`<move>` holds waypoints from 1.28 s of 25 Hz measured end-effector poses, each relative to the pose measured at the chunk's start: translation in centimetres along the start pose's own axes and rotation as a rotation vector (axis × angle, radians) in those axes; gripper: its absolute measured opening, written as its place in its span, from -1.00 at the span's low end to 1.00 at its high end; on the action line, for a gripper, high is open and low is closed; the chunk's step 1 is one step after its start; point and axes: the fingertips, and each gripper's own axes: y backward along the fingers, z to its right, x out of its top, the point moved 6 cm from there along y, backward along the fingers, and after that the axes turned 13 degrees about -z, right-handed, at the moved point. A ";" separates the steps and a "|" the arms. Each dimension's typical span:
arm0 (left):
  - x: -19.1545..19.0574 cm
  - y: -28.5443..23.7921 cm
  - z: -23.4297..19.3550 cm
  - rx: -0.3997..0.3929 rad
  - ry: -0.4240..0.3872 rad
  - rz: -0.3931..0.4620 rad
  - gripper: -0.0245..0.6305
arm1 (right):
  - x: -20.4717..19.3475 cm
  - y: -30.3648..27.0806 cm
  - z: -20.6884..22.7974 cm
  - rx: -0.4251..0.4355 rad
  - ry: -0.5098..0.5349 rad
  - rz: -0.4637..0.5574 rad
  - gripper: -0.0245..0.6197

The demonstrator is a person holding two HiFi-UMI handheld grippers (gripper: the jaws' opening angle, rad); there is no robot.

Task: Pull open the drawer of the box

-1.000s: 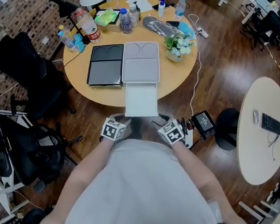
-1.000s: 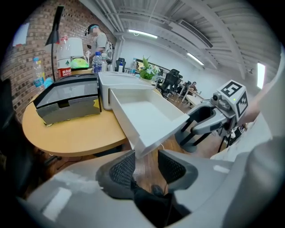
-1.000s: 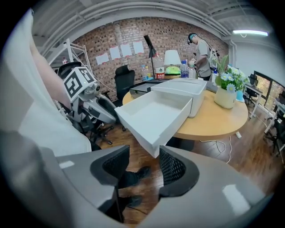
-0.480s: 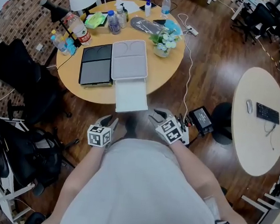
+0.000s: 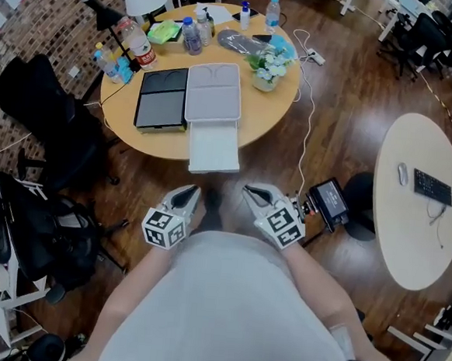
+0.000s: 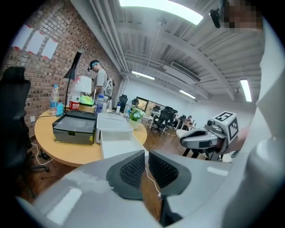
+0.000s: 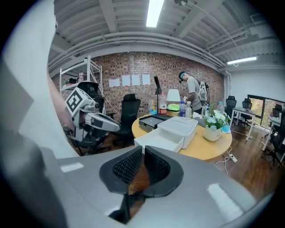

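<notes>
Nearest, below the person's chest, the left gripper (image 5: 189, 190) sits at about 7 o'clock of the drawer and the right gripper (image 5: 252, 192) at about 5 o'clock. Both are over the floor, well apart from the table (image 5: 128, 135). Each gripper's jaws have just been closing. Their own views show the ribbed pads drawn almost together with nothing between them, so both are clenched on air and hold nothing. Both forearms reach forward side by side, and the grippers tilt a little downward with their tips turned toward 12 o'clock, toward the drawer. The marker cubes sit on top. Farther out, the drawer (image 5: 214, 148) stands pulled out of the box (image 5: 214, 93) toward 6 o'clock, with its open tray overhanging the table edge. It looks empty. The white box rests on the table with a black box (image 5: 162, 99) touching it at 9 o'clock and a plant (image 5: 268, 66) near it at 2 o'clock. The pull itself looks finished, so what remains is a clean retreat. That likely means keeping both grippers low and clear of the drawer front, since a knock could push it back in. A further tug might slide the overhanging tray right out. It seems best to leave the tips closed and move straight back along 6 o'clock.
</notes>
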 end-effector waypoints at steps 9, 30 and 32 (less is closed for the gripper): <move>-0.9 2.4 4.8 -0.084 -0.064 0.062 -0.91 | 1.2 2.9 -4.8 0.031 0.042 0.081 -0.90; -3.8 4.1 7.9 -0.077 -0.089 0.085 -0.91 | 1.1 5.4 -8.8 0.060 0.089 0.156 -0.90; -3.7 4.2 7.7 -0.066 -0.085 0.088 -0.91 | 1.4 5.3 -8.6 0.065 0.101 0.150 -0.90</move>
